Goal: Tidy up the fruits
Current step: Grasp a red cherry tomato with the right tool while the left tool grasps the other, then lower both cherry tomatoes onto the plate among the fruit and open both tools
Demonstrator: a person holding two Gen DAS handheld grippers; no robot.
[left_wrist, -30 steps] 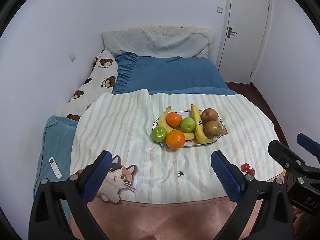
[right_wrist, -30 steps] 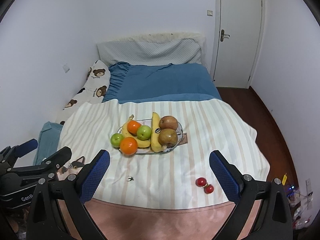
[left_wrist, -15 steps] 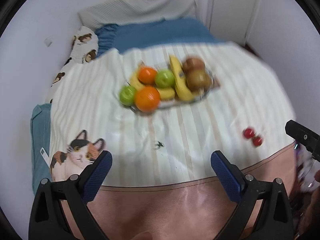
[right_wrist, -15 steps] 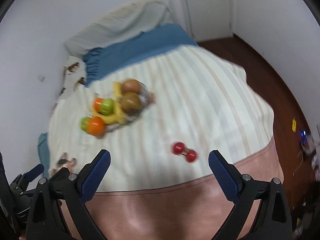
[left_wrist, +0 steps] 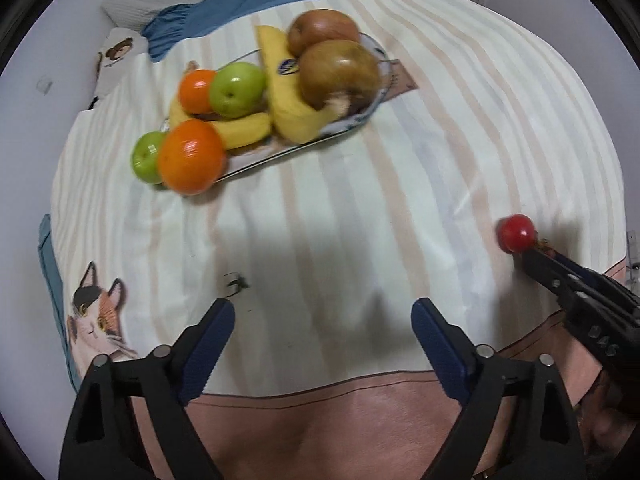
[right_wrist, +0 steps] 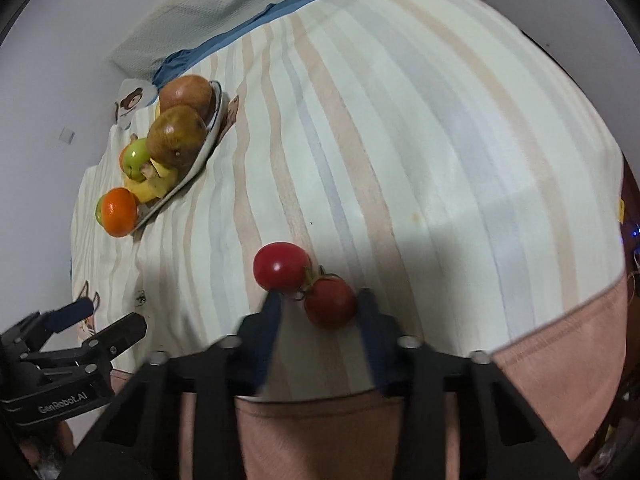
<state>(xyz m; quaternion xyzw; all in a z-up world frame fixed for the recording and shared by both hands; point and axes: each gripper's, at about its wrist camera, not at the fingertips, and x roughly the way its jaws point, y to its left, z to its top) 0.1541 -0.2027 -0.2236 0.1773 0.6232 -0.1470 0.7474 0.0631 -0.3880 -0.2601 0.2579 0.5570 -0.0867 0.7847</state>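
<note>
Two red cherry tomatoes joined by a stem lie on the striped cloth. In the right wrist view the near tomato (right_wrist: 330,307) sits between the fingers of my right gripper (right_wrist: 318,308), which have narrowed around it; whether they touch it is unclear. The far tomato (right_wrist: 281,267) lies just beyond the left fingertip. In the left wrist view one tomato (left_wrist: 516,233) shows at the right gripper's tip. My left gripper (left_wrist: 323,334) is open and empty above the cloth. An oval plate (left_wrist: 370,110) holds bananas (left_wrist: 288,108), oranges (left_wrist: 191,156), green apples (left_wrist: 237,89) and brown pears (left_wrist: 339,72).
The striped cloth (right_wrist: 400,140) covers a bed, with a pink border (left_wrist: 320,420) at the near edge. A cat print (left_wrist: 96,320) lies at the near left. A blue blanket (left_wrist: 240,8) and pillows lie behind the plate.
Both grippers have moved forward and down toward the cloth. The right gripper has reached the tomatoes and its fingers have narrowed around the near one. The left stays open.
</note>
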